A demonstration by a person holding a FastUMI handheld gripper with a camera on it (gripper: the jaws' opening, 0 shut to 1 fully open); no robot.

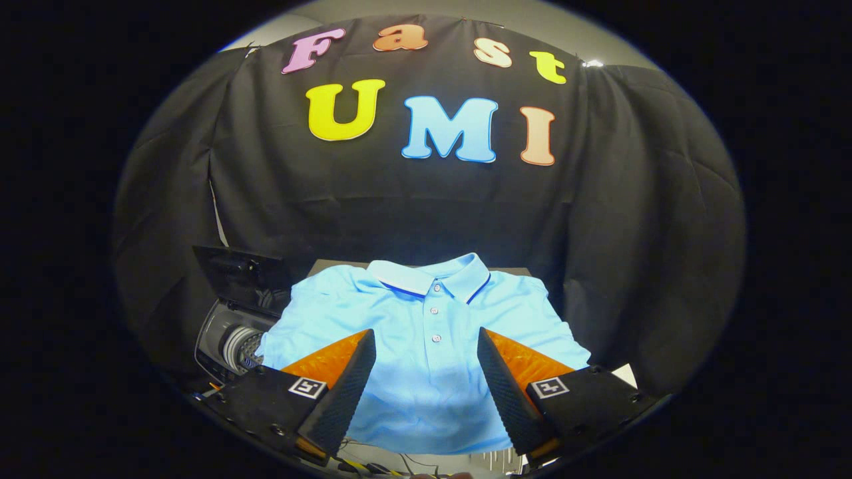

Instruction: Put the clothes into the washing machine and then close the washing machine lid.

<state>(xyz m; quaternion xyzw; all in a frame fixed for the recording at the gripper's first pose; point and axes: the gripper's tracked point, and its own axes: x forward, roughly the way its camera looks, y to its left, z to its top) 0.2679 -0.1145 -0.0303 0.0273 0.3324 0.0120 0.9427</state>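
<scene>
Claw (426, 346) fingers are spread wide apart and hold nothing, hanging over one light blue polo shirt (426, 332). One shirt lies flat on the counter (319, 266), front side up, with a white collar and three small buttons (I count three). One washing machine (233, 326) sits just beside the shirt's sleeve, and its dark lid (236, 273) stands open.
</scene>
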